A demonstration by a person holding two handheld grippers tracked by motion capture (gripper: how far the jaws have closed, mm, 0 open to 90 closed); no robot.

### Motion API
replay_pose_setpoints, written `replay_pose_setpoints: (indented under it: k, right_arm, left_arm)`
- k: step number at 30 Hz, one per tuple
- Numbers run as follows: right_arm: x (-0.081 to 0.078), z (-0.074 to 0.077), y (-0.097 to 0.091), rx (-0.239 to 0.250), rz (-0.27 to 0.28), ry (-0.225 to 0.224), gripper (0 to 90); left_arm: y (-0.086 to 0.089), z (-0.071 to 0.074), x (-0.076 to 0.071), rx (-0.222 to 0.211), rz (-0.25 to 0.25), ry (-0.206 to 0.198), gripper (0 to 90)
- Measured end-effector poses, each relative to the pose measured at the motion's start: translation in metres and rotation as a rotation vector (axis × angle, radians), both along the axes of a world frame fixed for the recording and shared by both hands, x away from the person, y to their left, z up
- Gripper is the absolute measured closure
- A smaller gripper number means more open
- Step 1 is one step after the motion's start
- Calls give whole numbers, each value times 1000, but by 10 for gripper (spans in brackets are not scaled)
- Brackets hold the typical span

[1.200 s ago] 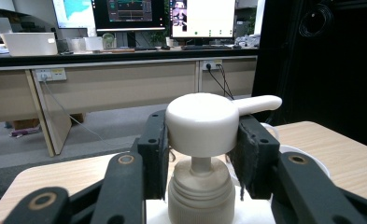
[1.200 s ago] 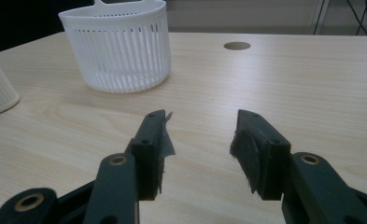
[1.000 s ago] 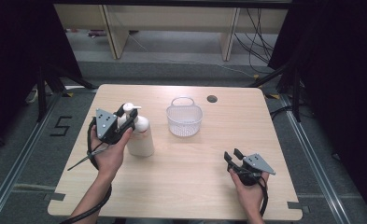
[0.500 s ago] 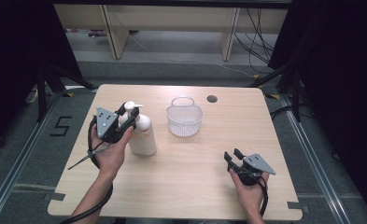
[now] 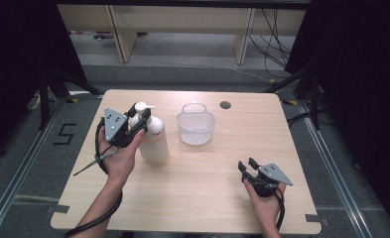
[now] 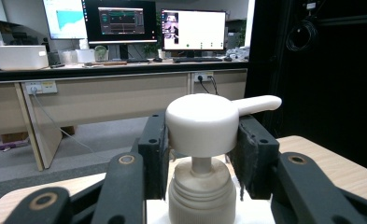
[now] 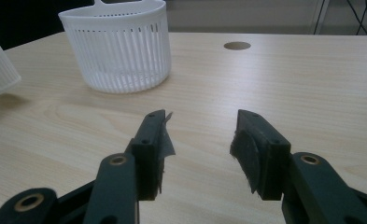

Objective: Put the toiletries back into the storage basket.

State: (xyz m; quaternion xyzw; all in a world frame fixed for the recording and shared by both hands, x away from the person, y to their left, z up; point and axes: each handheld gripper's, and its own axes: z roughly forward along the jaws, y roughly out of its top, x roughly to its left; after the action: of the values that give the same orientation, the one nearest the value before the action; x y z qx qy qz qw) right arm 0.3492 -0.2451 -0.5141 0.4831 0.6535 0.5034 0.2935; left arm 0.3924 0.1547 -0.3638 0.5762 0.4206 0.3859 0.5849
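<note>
The left gripper (image 5: 139, 115) has its jaws clamped on the white pump head of the soap bottle (image 5: 153, 139), which stands upright on the table (image 5: 202, 173) left of the white basket (image 5: 196, 127). Its label has red print too small to read. The right gripper (image 5: 248, 165) rests near the front edge, jaws wide, holding nothing.

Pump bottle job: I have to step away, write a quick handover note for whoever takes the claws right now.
Left claw: jaws on both sides of the pump head of the bottle; a firm grip cannot be confirmed.
Right claw: open, empty, low over the table at the near right.
Bottle stands upright on the table, left of the white basket, apart from it.
Done: left claw is at the pump.
Left: probably moving the bottle to the basket.
</note>
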Motion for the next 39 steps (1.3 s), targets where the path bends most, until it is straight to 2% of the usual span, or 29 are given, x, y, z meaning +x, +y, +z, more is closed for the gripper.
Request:
replay_pose_setpoints:
  k: [16, 17, 18, 20, 22, 25, 27, 28, 37, 38, 39]
  right_arm:
    - [0, 0, -1, -14, -4, -3, 543]
    - [0, 0, -1, -12, -4, -3, 543]
    - [-1, 0, 1, 6, -4, 16, 543]
    - [0, 0, -1, -9, -2, -3, 543]
    - [0, 0, 0, 2, 0, 8, 543]
    - [0, 0, -1, -11, -1, 1, 543]
    - [1, 0, 0, -3, -4, -6, 543]
    - [0, 0, 1, 13, -5, 5, 543]
    - [1, 0, 0, -10, -5, -11, 543]
    - [1, 0, 1, 12, 10, 2, 543]
    - [1, -1, 1, 14, 5, -1, 543]
  left_arm:
    - [-5, 9, 5, -11, -10, -8, 592]
    - [-5, 9, 6, -9, -11, -7, 592]
    - [-5, 10, 6, -11, -11, -7, 592]
    - [-6, 10, 7, -11, -11, -10, 592]
    - [-7, 11, 7, -11, -12, -11, 592]
    - [-9, 13, 9, -10, -15, -12, 592]
    - [-10, 14, 9, -9, -16, -14, 592]
    - [-10, 14, 9, -10, -16, -15, 592]
    - [-12, 19, 12, -14, -17, -22, 592]
    - [-12, 20, 12, -10, -16, -20, 592]
    - [-13, 21, 12, -11, -16, -21, 592]
